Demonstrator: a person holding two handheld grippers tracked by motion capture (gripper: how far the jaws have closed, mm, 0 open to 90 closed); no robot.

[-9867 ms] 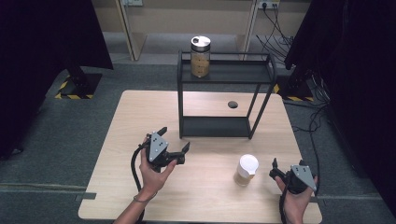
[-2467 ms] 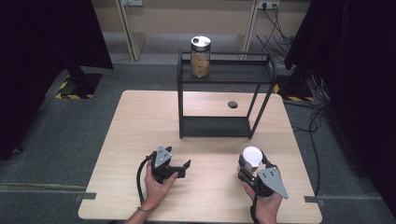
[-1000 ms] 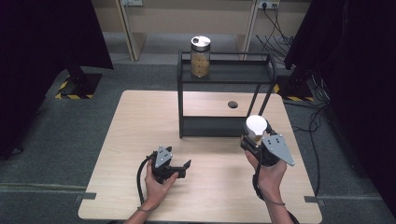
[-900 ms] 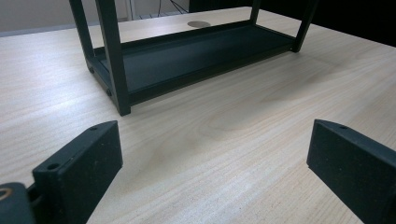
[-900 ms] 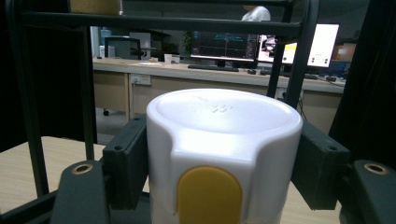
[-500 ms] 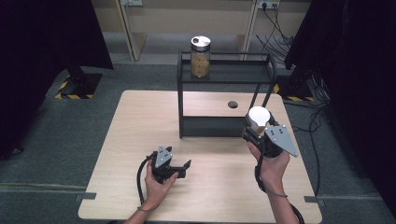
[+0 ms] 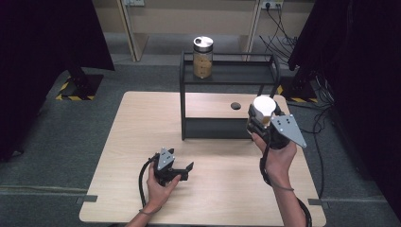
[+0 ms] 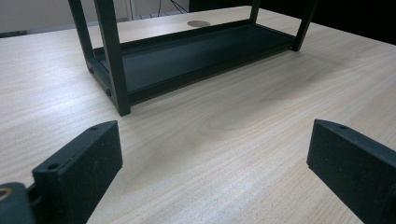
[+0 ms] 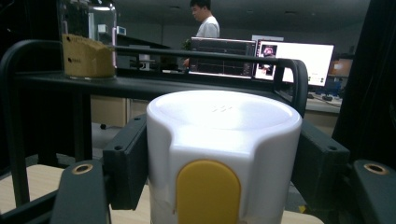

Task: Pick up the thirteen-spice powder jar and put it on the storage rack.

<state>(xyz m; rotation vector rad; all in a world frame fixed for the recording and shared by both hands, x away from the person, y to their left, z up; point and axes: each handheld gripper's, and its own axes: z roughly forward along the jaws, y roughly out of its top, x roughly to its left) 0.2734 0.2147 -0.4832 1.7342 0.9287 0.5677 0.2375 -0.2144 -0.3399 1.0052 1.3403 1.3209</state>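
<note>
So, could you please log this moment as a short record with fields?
held item: white container with yellow tab, upright
right gripper: shut on the container, raised beside the rack's right end
left gripper: open, low over the table, holding nothing
rack: black two-tier shelf rack on the wooden table
top shelf: glass jar with silver lid, part-filled with tan contents
lower shelf: bare

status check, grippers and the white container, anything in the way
Right gripper shut on white container, lifted beside black rack. Left gripper open, empty. Rack's top rail ahead.
</note>
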